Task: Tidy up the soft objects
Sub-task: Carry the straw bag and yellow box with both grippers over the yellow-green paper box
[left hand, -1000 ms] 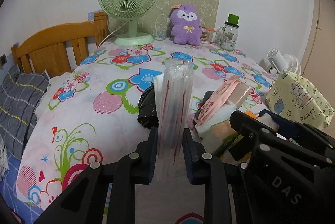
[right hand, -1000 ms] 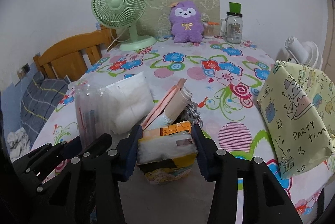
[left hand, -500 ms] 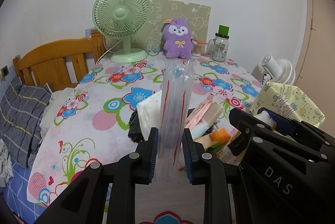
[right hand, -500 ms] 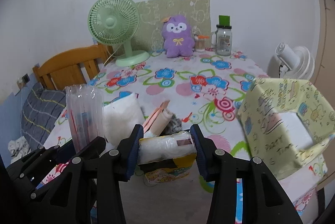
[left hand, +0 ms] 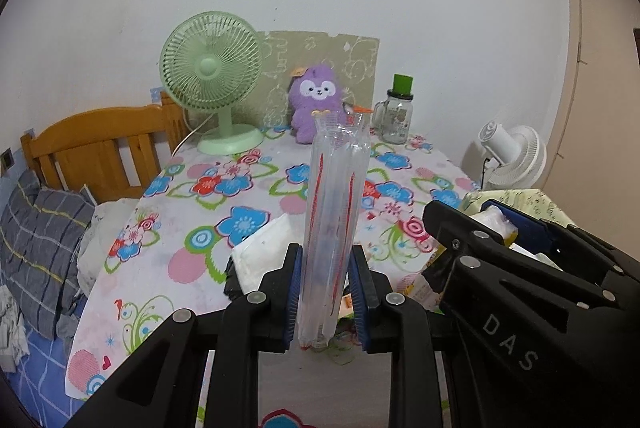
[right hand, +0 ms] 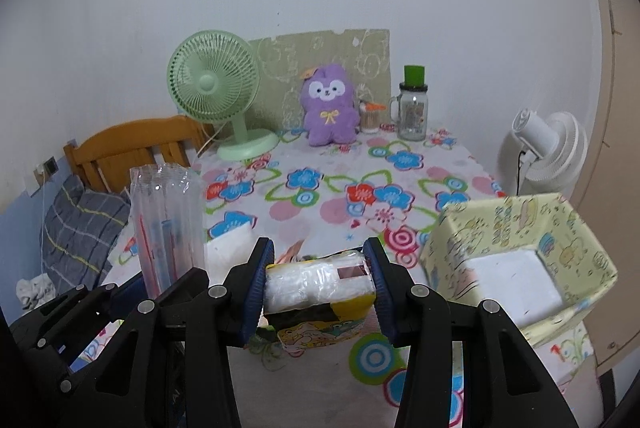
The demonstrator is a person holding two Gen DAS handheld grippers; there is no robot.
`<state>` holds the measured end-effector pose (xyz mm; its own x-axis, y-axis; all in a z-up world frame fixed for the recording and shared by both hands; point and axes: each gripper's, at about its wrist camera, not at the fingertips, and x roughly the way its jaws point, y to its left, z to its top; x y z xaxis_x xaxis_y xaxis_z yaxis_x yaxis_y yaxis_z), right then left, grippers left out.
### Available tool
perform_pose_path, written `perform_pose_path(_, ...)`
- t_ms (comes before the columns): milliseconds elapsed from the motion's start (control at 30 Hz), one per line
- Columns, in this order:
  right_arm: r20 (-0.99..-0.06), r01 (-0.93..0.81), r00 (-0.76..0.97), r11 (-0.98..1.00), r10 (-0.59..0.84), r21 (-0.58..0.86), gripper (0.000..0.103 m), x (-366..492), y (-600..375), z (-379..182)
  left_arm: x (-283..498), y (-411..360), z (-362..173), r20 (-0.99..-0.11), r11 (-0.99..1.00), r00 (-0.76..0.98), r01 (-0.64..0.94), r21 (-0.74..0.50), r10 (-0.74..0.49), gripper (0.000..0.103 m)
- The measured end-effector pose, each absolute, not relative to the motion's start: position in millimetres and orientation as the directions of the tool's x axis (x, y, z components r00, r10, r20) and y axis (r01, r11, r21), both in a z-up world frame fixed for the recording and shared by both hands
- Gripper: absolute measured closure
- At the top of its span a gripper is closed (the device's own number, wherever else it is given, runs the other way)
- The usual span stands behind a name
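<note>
Both loaded: left gripper (left hand: 325, 290) clamps straw pack (left hand: 335, 216), right gripper (right hand: 320, 288) clamps pouch (right hand: 318, 282). Lower pouch level into box (right hand: 516, 236); avoid rim.

A clear plastic pack (left hand: 334, 224) of straws with red stripes stands upright between the 2 pads of the left tool (left hand: 326, 302), pinched near its bottom end, its crimped top rising well above the fingers. A soft tissue pack (right hand: 320, 282) in clear wrap with a yellow, cartoon-printed lower part lies crosswise between the pads of the right tool (right hand: 320, 286), held off the desk. Just right of that tool sits an open pale-yellow printed box (right hand: 516, 240), tilted toward it. A white soft pack (left hand: 266, 254) lies on the desk just beyond the left tool.
</note>
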<state>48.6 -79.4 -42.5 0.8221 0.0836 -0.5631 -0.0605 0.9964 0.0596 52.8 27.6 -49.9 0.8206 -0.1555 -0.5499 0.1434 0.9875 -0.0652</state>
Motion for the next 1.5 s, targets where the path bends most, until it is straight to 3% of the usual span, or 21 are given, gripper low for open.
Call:
perform_pose_path(767, -0.525, -0.029, 0.849, 0.997, 0.061, 0.069, 0.054, 58.7, -157.3, -1.2, 66.2, -51.0, -15.6, -0.534, 0.978, 0.822, 0.200, -0.055, -0.198, 0.081)
perform_pose_path(1500, -0.513, 0.090, 0.858, 0.993, -0.037, 0.077, 0.054, 71.5, -262.3, 0.6, 94.5, -145.2, -17.3, -0.549, 0.957, 0.791, 0.280, -0.071, -0.272, 0.081)
